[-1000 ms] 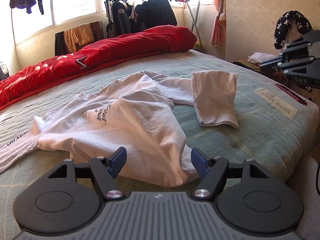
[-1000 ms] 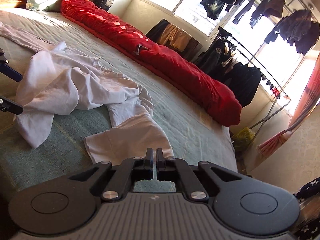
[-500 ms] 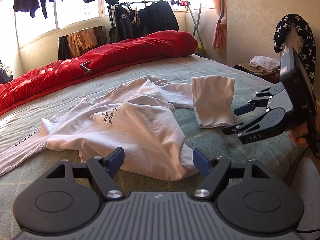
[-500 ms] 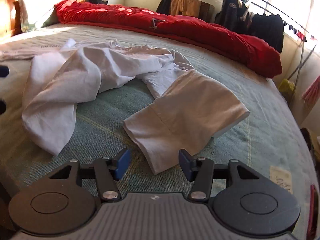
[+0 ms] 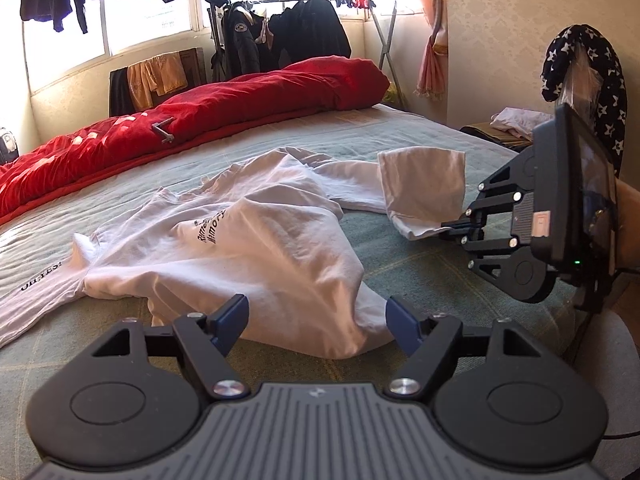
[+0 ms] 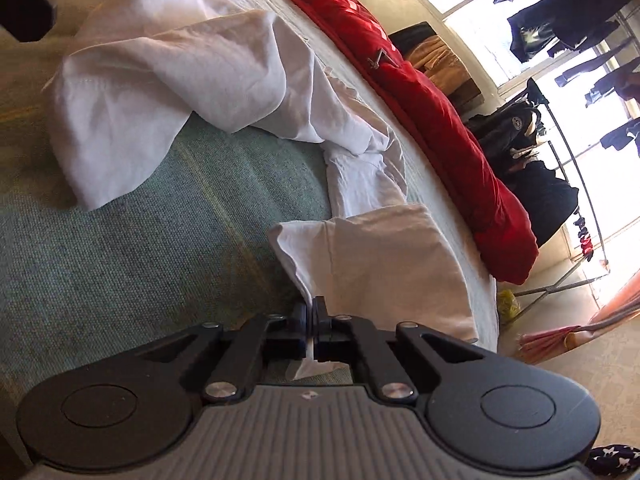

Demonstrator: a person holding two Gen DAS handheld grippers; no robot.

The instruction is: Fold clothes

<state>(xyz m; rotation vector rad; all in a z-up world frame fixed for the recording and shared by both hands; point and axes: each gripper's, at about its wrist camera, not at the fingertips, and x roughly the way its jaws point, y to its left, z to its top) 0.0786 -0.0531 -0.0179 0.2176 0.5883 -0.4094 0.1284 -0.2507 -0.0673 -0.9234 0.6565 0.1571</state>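
- The crumpled white long-sleeved cotton shirt with black lettering (image 5: 248,240) sprawls across the middle of the left wrist view, on the pale green woven bedspread (image 5: 420,280).
- The left claw (image 5: 316,322) sits at the lower centre of that view — its blue-tipped fingers spread wide, holding nothing, just before the shirt's near hem.
- The right claw (image 6: 310,314) is pinched closed on the cuff edge of the white sleeve (image 6: 384,264) at mid-frame; from the left wrist view it grips the sleeve at the right edge.
- A long red quilted duvet (image 5: 240,116) lies along the bed's far side — in the upper half.
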